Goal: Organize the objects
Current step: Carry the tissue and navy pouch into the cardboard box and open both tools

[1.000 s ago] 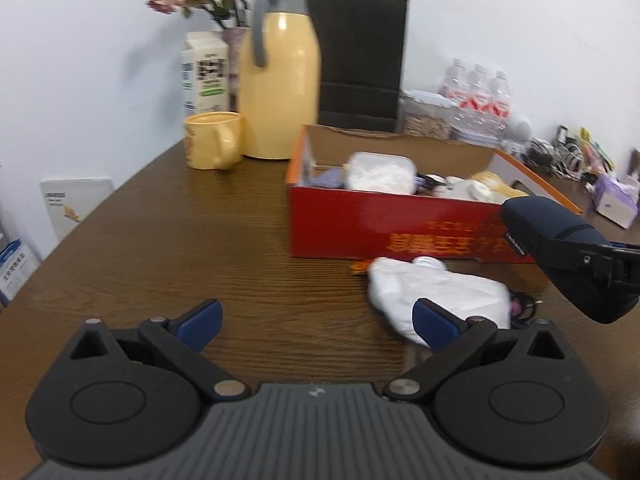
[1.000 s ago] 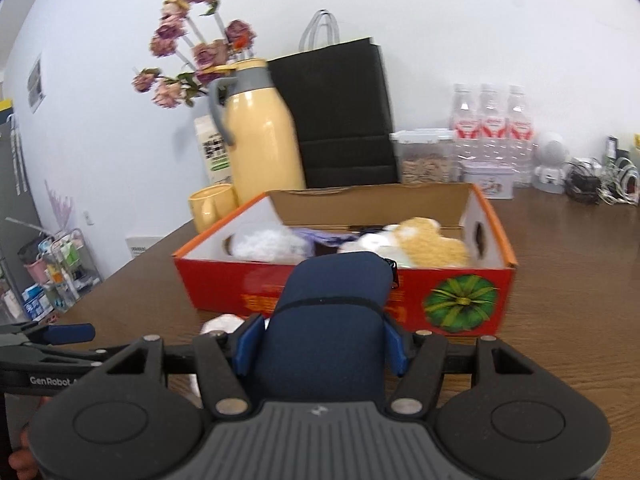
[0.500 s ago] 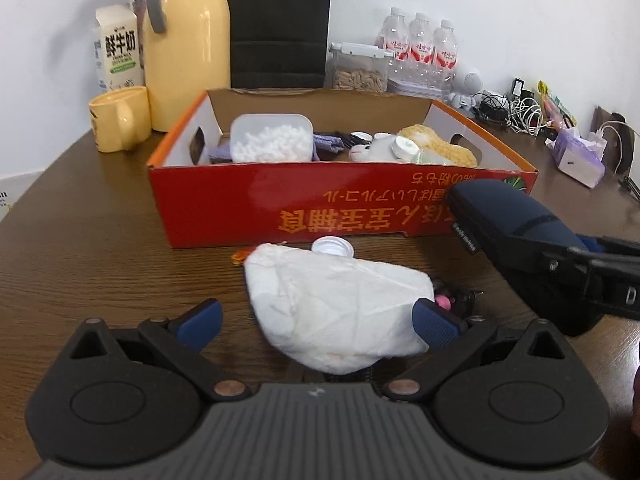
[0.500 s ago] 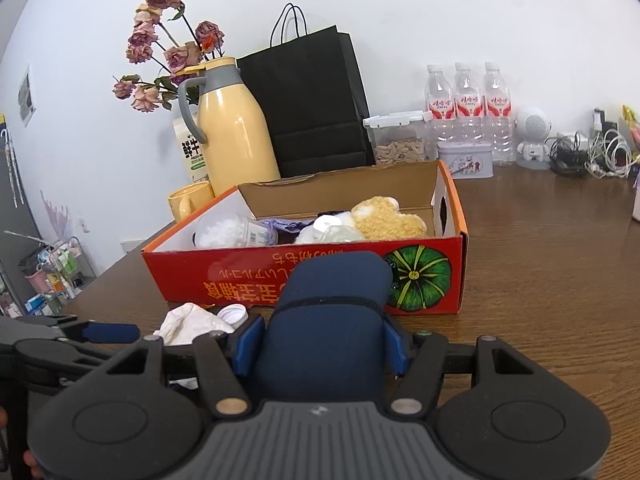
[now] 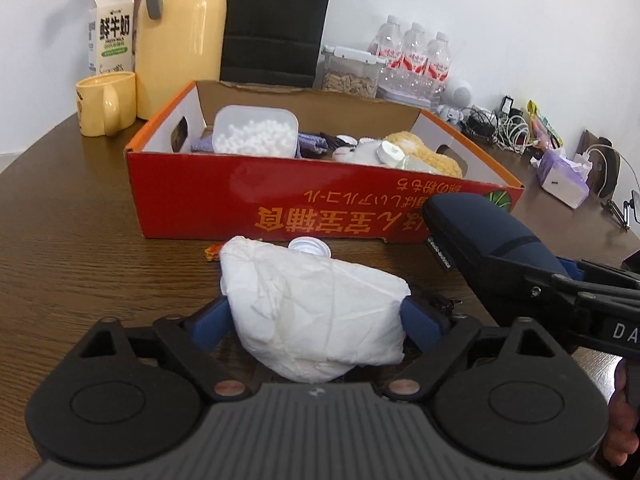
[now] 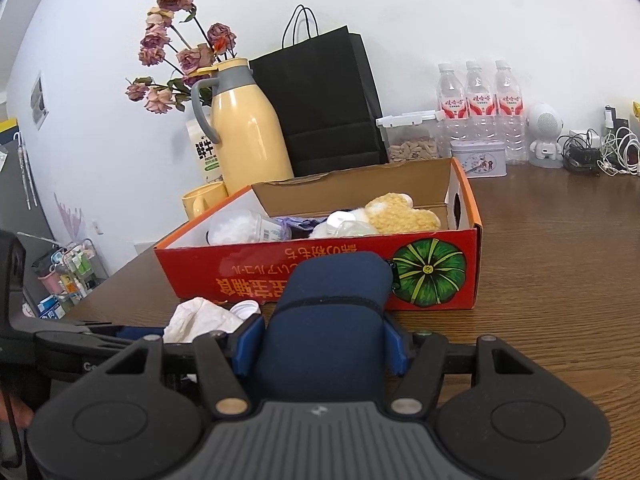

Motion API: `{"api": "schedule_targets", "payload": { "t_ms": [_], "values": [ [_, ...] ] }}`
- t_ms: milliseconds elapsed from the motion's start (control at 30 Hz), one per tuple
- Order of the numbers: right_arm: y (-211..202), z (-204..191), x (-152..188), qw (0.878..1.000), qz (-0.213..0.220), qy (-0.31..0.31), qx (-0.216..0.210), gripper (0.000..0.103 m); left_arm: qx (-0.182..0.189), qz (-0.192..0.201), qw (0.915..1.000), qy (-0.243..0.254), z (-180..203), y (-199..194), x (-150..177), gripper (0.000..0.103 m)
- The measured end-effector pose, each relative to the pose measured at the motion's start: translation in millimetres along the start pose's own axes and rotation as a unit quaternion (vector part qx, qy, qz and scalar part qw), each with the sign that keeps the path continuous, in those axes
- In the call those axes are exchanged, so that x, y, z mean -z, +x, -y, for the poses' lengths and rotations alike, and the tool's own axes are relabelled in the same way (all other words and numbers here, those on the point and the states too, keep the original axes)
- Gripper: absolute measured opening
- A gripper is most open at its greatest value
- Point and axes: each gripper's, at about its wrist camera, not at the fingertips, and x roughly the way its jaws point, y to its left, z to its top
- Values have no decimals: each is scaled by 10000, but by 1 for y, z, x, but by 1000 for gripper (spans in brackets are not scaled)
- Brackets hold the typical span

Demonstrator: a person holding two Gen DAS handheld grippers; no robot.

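Closing my left gripper, I have the jaws beside a white paper wad on the table. My right gripper jaws squeeze a blue case by the red box.

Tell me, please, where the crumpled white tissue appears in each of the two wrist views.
Left wrist view: crumpled white tissue lies low in the centre, between the left gripper's fingers.
Right wrist view: it shows at lower left, left of the dark blue case.
Shared landmark: the red box just behind it.
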Motion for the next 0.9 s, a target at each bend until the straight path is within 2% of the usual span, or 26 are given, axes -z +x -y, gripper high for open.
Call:
{"api": "schedule_targets", "payload": {
  "t_ms": [133, 300, 533, 900],
  "values": [
    [-2, -2, 1, 10000, 19, -26, -7, 60, -12, 59, 10000, -78, -1, -6, 2, 86],
    [-6, -4, 2, 10000, 54, -55, -31, 60, 51, 191, 9997, -146, -3, -16, 2, 76],
    [-12, -5, 3, 9999, 116, -43, -33, 60, 77, 239, 9994, -222, -6, -25, 1, 74],
    [-24, -9, -7, 9993, 358, -64, -77, 60, 110, 591, 9980, -210, -5, -47, -12, 74]
  ]
}}
